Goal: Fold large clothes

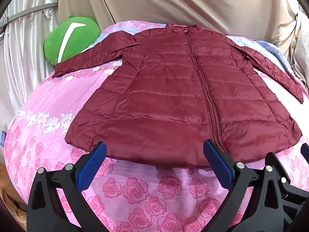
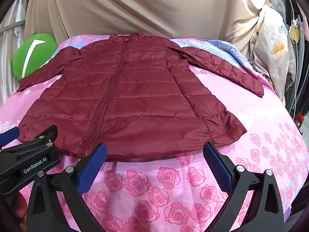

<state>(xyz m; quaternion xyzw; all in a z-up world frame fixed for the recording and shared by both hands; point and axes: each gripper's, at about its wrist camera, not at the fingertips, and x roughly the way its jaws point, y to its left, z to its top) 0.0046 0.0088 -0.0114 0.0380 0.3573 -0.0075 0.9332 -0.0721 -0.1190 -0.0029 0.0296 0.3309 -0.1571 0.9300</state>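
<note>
A dark red quilted jacket point(image 1: 173, 96) point(image 2: 125, 100) lies flat and zipped on the pink rose-print bedsheet point(image 1: 135, 189) point(image 2: 154, 189), collar at the far end, both sleeves spread outward. My left gripper point(image 1: 154, 150) hovers open just before the hem, left of the zipper, with nothing between its blue pads. My right gripper point(image 2: 154, 150) also stands open near the hem, right of the zipper, holding nothing. In the right wrist view the left gripper's black body point(image 2: 29, 158) shows at the lower left.
A green plush cushion point(image 1: 69, 38) point(image 2: 32, 54) sits at the far left of the bed. A beige cloth point(image 1: 173, 3) hangs behind the bed. Bundled fabric and hanging items point(image 2: 274, 54) crowd the right side.
</note>
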